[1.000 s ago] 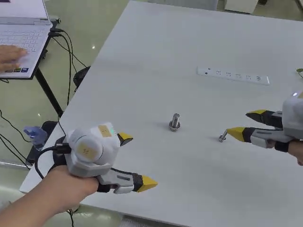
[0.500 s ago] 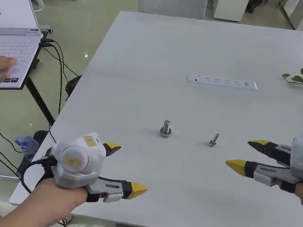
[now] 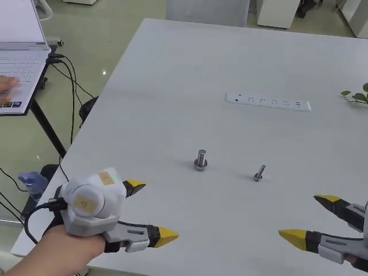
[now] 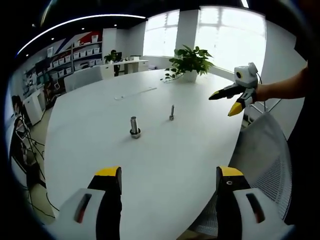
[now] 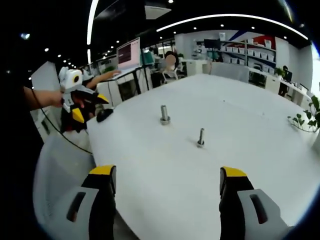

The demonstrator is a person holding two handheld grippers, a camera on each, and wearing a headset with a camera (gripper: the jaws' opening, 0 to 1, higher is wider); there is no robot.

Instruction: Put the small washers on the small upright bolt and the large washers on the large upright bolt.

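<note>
On the white table (image 3: pixel 172 86) the large bolt (image 3: pixel 200 160) stands upright with a wider ring at its foot. The small bolt (image 3: pixel 259 173) stands a little to its right, slightly tilted. Both bolts show ahead of the left gripper, the large bolt (image 4: pixel 134 126) and the small bolt (image 4: pixel 171 112), and ahead of the right gripper, the large bolt (image 5: pixel 164 114) and the small bolt (image 5: pixel 200 137). My left gripper (image 3: pixel 152 209) is open near the table's front left edge and holds nothing. My right gripper (image 3: pixel 309 217) is open at the front right, well short of the small bolt.
A white power strip (image 3: pixel 268 102) lies further back on the table. A laptop (image 3: pixel 20 52) with a hand on it sits on a stand at the left, with cables (image 3: pixel 72 63) hanging from it. Plant leaves (image 3: pixel 356 95) reach in at the right edge.
My right gripper has drawn back from beside the small bolt toward the near edge, still open. The left gripper has sunk slightly nearer too. The head camera has shifted.
</note>
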